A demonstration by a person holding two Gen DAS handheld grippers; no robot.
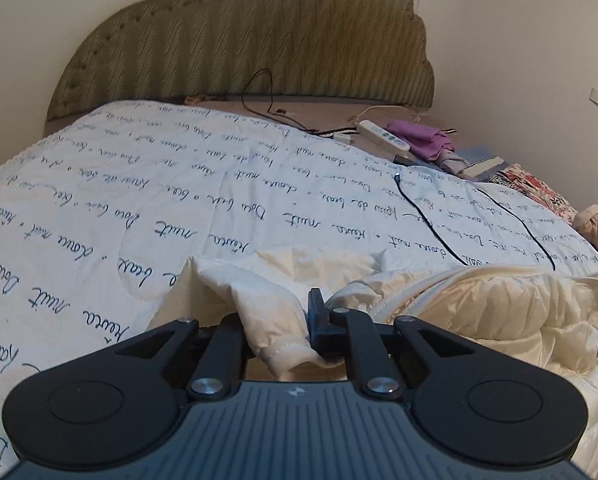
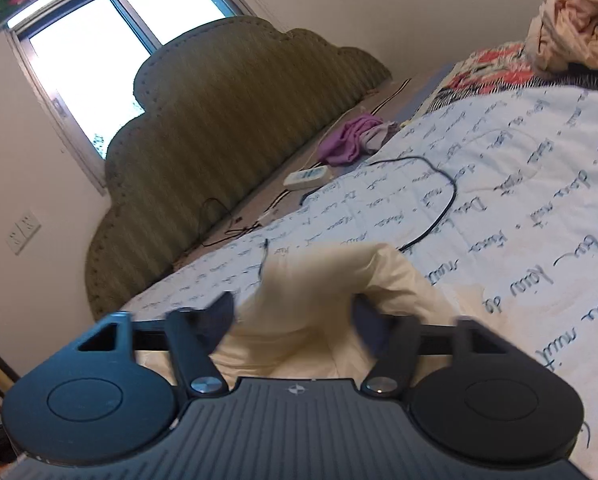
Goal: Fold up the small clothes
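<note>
Crossing quilt [image 1: 179,184]: black cable [image 1: 423,220] | beyond cream jacket [image 1: 479,304]

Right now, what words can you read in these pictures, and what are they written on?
"nuit": blue handwriting, repeated across the white quilt.
"beaux": blue handwriting on the same quilt, near its front edge.
Other handwriting on the quilt: too loopy or blurred to read.
White remote: button labels too small to read.

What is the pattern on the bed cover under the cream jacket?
The bed cover is pale with lines of dark handwritten script; it shows best in the left wrist view.
</note>
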